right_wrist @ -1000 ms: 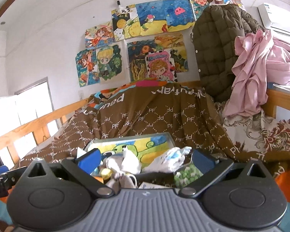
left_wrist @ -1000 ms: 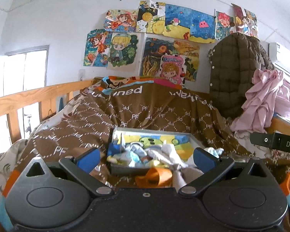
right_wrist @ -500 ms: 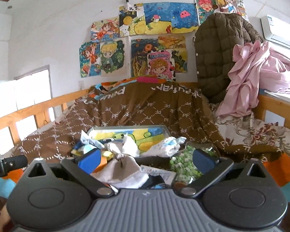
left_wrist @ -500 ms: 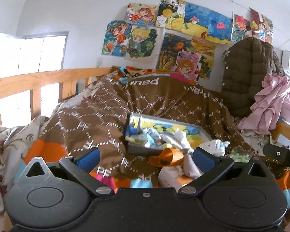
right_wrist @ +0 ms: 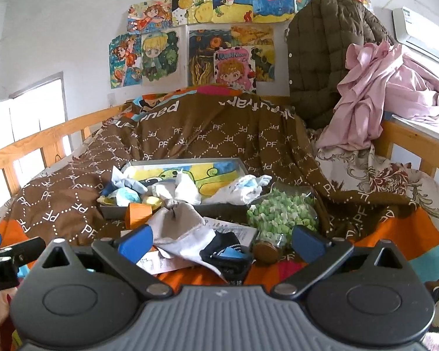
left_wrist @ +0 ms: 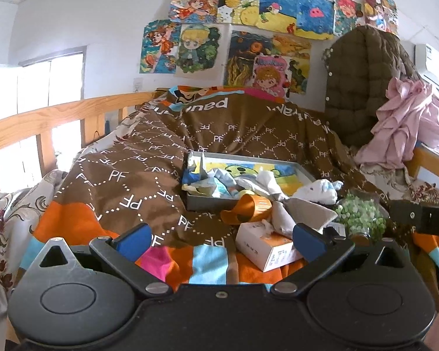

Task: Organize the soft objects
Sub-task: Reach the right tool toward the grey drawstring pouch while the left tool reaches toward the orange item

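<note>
A grey tray with a cartoon picture inside lies on the brown blanket and holds several small socks and cloths. A white sock hangs over its right edge. A grey cloth and a dark sock lie in front of the tray. My left gripper is open and empty, above the blanket short of the tray. My right gripper is open and empty, just above the grey cloth and dark sock.
An orange cup lies on its side by the tray. A small white box and a jar of green pieces sit near it. Wooden rails edge the bed. A pink garment hangs right.
Both grippers have pulled back from the tray. The box, jar, grey cloth and dark sock in front of the tray have come into view. Both stay open.
</note>
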`<action>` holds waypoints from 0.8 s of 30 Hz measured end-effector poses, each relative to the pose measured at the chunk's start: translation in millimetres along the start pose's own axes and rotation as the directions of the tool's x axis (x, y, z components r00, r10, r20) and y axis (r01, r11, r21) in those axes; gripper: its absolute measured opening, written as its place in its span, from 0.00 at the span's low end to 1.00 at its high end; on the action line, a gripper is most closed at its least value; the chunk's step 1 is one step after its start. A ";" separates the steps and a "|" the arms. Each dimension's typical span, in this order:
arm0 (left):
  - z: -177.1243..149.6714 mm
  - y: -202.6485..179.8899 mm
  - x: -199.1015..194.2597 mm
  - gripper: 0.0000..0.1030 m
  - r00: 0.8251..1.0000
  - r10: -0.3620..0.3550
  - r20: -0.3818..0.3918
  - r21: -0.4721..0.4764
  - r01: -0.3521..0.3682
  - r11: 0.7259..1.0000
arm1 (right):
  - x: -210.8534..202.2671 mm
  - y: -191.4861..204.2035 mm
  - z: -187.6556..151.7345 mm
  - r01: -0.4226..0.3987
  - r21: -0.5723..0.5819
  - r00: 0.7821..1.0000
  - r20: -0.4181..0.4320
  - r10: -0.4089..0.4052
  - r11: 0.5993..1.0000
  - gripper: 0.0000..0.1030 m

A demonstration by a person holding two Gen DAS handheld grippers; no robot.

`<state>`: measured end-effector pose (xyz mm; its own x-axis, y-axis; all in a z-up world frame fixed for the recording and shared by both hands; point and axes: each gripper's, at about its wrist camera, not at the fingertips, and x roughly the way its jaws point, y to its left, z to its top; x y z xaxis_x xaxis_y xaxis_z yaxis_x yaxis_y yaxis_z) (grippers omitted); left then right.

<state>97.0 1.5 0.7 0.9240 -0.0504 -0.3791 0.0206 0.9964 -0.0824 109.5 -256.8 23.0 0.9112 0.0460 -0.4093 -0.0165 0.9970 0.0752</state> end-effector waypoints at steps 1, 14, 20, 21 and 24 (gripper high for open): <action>-0.3 -0.5 0.2 0.99 1.000 0.000 0.000 0.001 0.000 1.000 | 0.6 0.2 -0.1 0.000 -0.001 1.000 -0.005 0.000 1.000 1.00; -2.0 -2.1 13.6 0.99 0.999 0.005 -0.047 -0.039 -0.007 0.999 | 9.6 8.6 -0.9 -0.028 -0.035 0.998 -0.055 0.026 0.999 1.00; -1.3 6.1 27.5 0.99 0.997 0.015 -0.080 -0.104 -0.023 0.994 | 17.3 16.6 -1.6 -0.056 -0.063 0.995 -0.085 0.051 0.996 1.00; -1.1 7.9 30.1 0.99 0.996 0.016 -0.084 -0.113 -0.026 0.993 | 18.7 17.4 -1.6 -0.061 -0.066 0.994 -0.091 0.055 0.996 1.00; -0.3 11.6 38.1 0.99 0.996 0.022 -0.088 -0.135 -0.034 0.990 | 23.1 19.7 -1.3 -0.070 -0.071 0.993 -0.104 0.063 0.995 1.00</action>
<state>132.3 11.1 -15.1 0.8869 -0.0344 -0.4607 -0.0625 0.9791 -0.1935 129.7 -236.1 13.8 0.8607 0.1144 -0.4961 -0.1096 0.9932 0.0389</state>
